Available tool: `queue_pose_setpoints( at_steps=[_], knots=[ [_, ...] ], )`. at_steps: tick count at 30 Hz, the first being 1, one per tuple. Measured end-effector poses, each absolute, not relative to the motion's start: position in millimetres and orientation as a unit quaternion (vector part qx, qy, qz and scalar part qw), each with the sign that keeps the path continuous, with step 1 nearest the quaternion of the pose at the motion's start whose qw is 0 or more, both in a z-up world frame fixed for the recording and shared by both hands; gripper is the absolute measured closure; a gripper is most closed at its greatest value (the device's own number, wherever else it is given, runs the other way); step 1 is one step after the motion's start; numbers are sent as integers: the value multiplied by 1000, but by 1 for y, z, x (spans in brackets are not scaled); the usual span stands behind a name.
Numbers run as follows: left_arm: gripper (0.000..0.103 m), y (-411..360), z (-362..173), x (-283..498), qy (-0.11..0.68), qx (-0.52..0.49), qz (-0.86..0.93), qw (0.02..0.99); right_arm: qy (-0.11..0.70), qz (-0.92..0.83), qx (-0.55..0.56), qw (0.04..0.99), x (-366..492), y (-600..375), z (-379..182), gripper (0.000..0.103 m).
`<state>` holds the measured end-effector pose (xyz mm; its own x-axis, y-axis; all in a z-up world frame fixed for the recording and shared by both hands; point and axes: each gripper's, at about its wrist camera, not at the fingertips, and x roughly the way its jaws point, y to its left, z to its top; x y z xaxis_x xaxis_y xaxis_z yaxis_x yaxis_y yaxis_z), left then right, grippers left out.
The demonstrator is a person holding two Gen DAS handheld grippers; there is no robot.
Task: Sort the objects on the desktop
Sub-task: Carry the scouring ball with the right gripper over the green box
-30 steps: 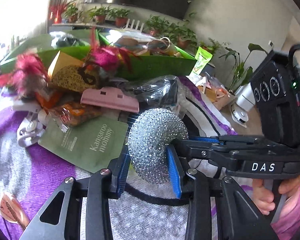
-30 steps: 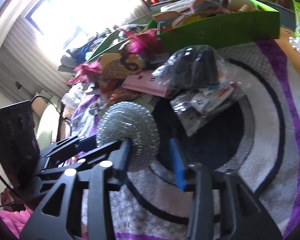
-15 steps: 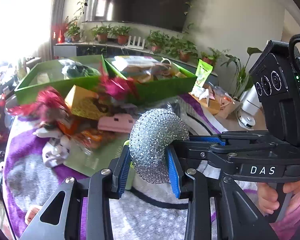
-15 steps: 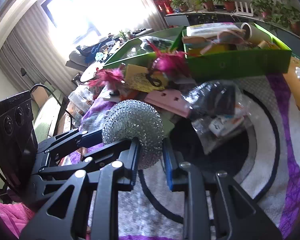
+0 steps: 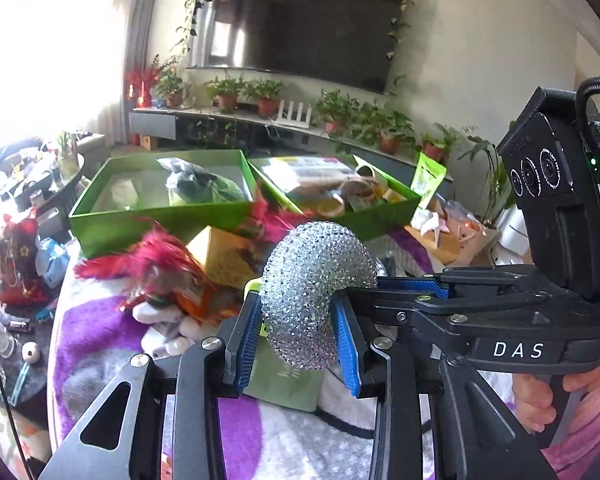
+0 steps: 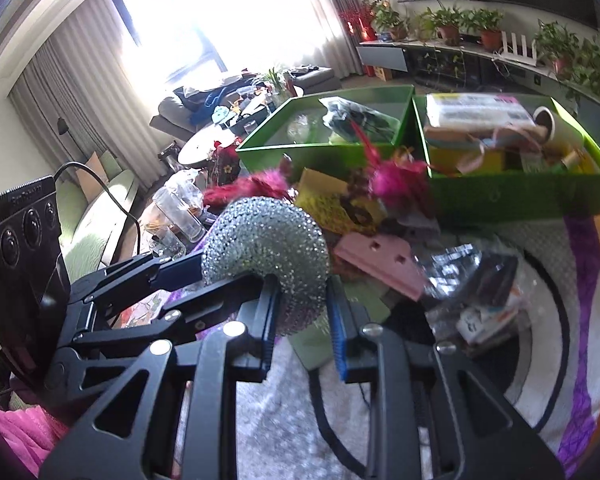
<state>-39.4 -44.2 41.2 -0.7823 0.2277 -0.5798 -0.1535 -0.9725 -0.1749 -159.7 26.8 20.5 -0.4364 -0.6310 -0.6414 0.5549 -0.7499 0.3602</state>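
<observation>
One silver mesh scrubber [image 5: 314, 292], ring-shaped and sparkly, is hanging in the air above the purple and grey blanket [image 5: 100, 332], and two grippers are sharing it. The left gripper [image 5: 298, 338] is pinching the lower part of the ring between its two blue pads [image 5: 247, 336], jaws only narrowly apart and squeezing the mesh. The right gripper [image 6: 302, 324] is reaching in from the right side of the left wrist view, and its upper finger is passing through the hole of the ring. In its own view its two blue pads [image 6: 337, 332] are sitting close on either side of the scrubber's lower end; the left pad is touching the mesh, and a sliver of gap is showing at the right one, so I cannot tell whether that pair is truly gripping. A hand [image 5: 540, 408] with a pink sleeve is wrapping around the right gripper's handle. Beyond the scrubber, two green trays [image 6: 324, 148] are sitting side by side at the far edge of the blanket, the left one holding a dark bagged item, the right one crowded with rolls and packets. In front of them a heap is lying: two magenta feather tufts [image 6: 392, 178], one yellow box [image 5: 224, 256], one pink clip [image 6: 380, 262], one green sachet [image 5: 288, 380] and one clear plastic bag [image 6: 480, 292].
</observation>
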Motion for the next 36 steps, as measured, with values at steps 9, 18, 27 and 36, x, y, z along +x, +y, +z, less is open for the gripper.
queue_pose_setpoints(
  at_steps=[9, 18, 27, 36],
  knots=[
    [68, -61, 51, -47, -57, -302, 947, 91, -43, -849, 385, 359, -170, 10, 33, 78],
    [68, -74, 57, -63, -59, -299, 948, 92, -40, -853, 377, 358, -185, 0, 40, 78],
    [68, -88, 67, -82, -56, -289, 951, 91, -32, -859, 366, 358, -204, -13, 52, 78],
    [68, -104, 77, -104, -52, -281, 954, 90, -28, -862, 355, 360, -225, -27, 63, 78]
  ],
)
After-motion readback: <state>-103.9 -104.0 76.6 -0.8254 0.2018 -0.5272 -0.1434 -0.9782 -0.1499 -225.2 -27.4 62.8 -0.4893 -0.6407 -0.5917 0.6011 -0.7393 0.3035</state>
